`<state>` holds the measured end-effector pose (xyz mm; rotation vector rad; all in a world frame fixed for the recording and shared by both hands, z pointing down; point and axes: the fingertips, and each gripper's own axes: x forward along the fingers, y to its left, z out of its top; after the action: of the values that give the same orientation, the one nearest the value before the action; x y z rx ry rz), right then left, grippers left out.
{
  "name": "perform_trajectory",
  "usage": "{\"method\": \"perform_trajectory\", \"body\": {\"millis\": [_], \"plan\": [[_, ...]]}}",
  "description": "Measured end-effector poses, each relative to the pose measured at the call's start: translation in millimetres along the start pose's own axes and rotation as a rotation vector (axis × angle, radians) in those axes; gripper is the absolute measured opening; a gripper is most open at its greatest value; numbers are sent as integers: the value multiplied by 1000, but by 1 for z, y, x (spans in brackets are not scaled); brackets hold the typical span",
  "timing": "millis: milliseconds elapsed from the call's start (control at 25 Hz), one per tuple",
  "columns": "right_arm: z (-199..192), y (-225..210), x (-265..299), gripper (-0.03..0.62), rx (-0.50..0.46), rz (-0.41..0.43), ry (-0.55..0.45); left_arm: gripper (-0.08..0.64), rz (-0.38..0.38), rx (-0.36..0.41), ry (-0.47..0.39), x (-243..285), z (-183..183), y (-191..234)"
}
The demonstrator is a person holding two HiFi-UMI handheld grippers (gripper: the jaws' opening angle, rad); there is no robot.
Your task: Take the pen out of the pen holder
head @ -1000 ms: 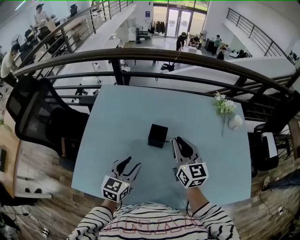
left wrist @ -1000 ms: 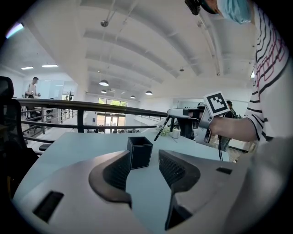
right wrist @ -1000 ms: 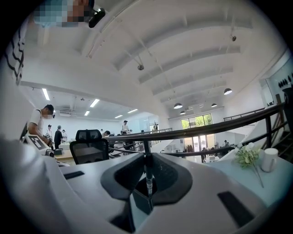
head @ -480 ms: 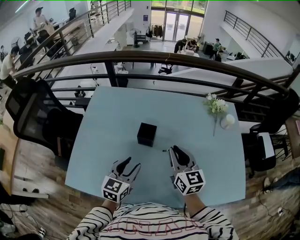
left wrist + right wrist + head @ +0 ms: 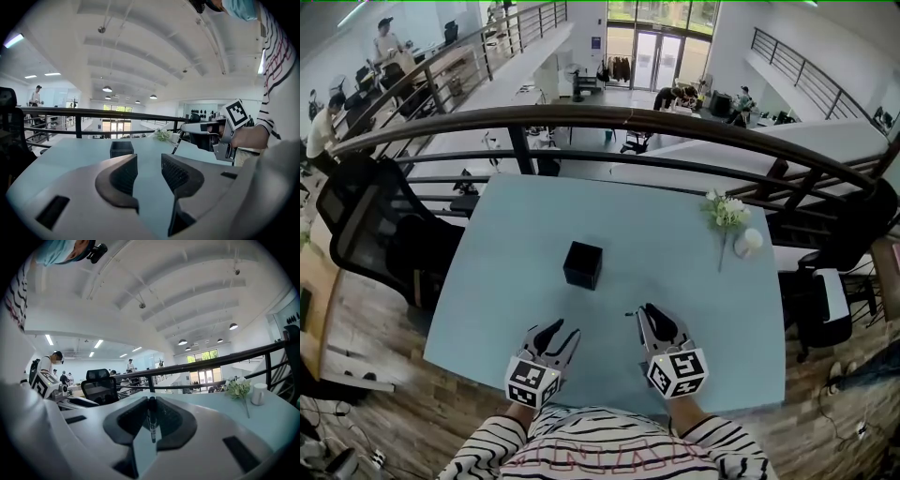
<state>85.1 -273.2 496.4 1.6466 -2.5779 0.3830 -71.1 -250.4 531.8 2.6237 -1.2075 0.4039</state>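
A dark curved railing (image 5: 609, 117) is seen along the far edge of a light blue desk (image 5: 675, 244), with an open office hall beyond and below it. A black office chair (image 5: 366, 225) stands at the desk's left side. At the near edge, two grippers are held side by side above the desk by a person in a striped top (image 5: 609, 450).

The left gripper (image 5: 149, 166) is held with its jaws a narrow way apart. Nothing is found between them, only bare desk showing through the gap. The right gripper (image 5: 151, 404) is closed to a slim gap on the pen (image 5: 151, 420), which is clamped between the ribbed pads. In the left gripper view the pen is seen as a thin dark stick slanting downward from the right gripper's jaws, clear of the desk.

The pen holder (image 5: 583, 264), a black open-topped box, stands upright near the middle of the desk. It lies beyond both grippers, apart from them, and is touched by neither. The pen is thus out of the holder and carried by the right gripper alone.

Toward the far right corner a sprig of white flowers (image 5: 727, 211) lies on the desk, with a small white cup (image 5: 748, 242) just beside its stem.
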Motion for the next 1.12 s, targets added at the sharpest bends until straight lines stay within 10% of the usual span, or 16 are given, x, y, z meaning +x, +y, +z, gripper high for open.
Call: {"method": "perform_trajectory", "body": {"millis": [1120], "plan": [[-50,5,-81,67,-10,50,79,34,68,-15,0,-32,-32,-67]]}}
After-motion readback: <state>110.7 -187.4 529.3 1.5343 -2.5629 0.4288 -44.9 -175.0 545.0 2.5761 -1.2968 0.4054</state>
